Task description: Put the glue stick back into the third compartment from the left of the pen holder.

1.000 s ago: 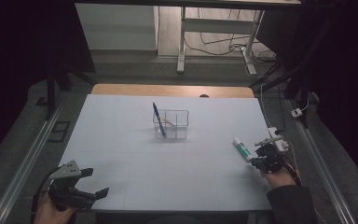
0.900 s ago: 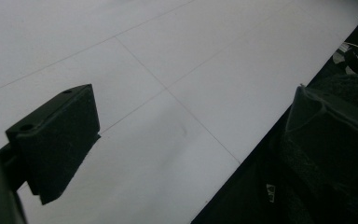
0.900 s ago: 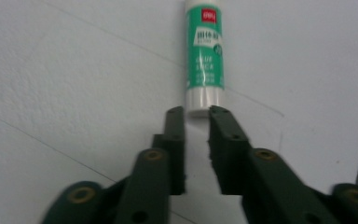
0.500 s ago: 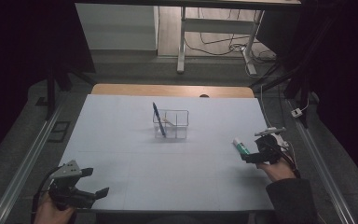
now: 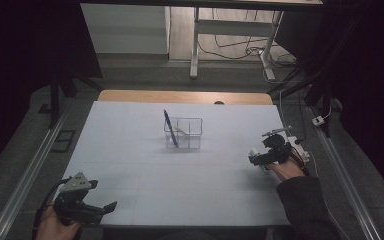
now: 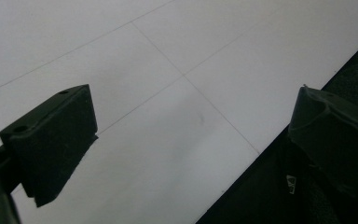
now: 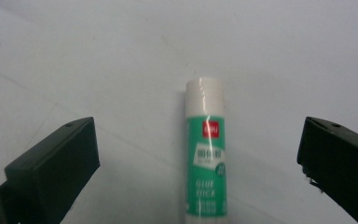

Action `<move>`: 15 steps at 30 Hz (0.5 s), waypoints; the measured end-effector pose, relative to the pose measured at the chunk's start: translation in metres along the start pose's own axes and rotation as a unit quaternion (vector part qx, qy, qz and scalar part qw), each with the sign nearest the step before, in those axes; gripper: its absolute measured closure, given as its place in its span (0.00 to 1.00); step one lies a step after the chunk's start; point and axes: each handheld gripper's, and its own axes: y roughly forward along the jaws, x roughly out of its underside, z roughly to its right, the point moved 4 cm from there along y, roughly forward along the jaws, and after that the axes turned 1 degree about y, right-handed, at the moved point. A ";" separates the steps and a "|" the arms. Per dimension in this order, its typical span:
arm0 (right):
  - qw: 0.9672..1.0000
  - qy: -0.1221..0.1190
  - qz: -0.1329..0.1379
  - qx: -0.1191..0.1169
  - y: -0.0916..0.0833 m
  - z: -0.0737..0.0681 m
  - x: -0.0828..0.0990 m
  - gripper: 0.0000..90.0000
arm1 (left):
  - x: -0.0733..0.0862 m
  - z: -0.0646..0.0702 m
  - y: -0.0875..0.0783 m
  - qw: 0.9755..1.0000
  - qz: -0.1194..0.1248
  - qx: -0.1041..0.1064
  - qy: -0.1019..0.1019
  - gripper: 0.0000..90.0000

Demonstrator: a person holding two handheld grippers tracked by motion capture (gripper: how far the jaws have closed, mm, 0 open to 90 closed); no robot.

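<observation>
Table: I see a pale top with a faint grid; a wooden strip along its far edge
Floor: I read it as grey; loose cables beyond
Furniture: a white frame leg; metal rails beside the table
Light: dim; dark at both sides

Glue stick lies flat on the pale table surface, white cap pointing away, green label up (lettering reads "GLUE STICK"). Right gripper: jaws have just been opening and stand wide apart, one on each side of the stick, neither pad touching it.
</observation>
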 end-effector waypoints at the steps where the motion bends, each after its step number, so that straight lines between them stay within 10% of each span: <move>1: 1.000 0.003 -0.001 0.003 0.003 0.001 -0.003 0.00 | 0.000 0.000 0.000 1.000 0.000 0.001 -0.001 0.01; 15: 0.999 -0.004 -0.048 0.017 0.032 0.010 -0.010 0.10 | 0.001 -0.001 0.000 1.000 0.001 0.006 -0.004 0.01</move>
